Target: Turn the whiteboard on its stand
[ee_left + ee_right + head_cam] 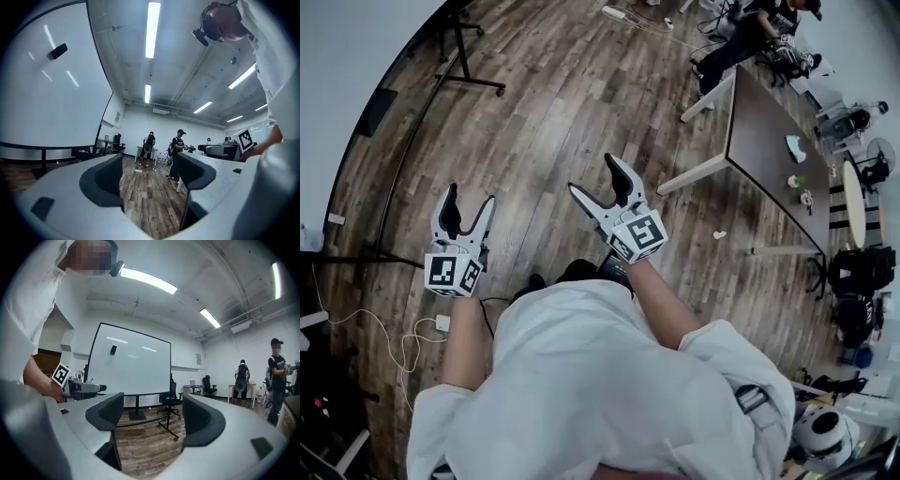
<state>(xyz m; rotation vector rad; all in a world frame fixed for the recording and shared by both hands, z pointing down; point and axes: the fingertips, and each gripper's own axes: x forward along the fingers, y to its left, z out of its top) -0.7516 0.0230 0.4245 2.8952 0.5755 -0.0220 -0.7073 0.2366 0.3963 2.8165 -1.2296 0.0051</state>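
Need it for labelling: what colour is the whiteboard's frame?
Black whiteboard frame, clearest in the right gripper view.

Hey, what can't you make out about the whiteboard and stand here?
Lower left corner of the whiteboard: right gripper view, behind the left gripper.
Its left part: left gripper view, cut by the picture's edge.
Dark thing on it: too small to identify.
Any pivot lock on the stand: too small everywhere.
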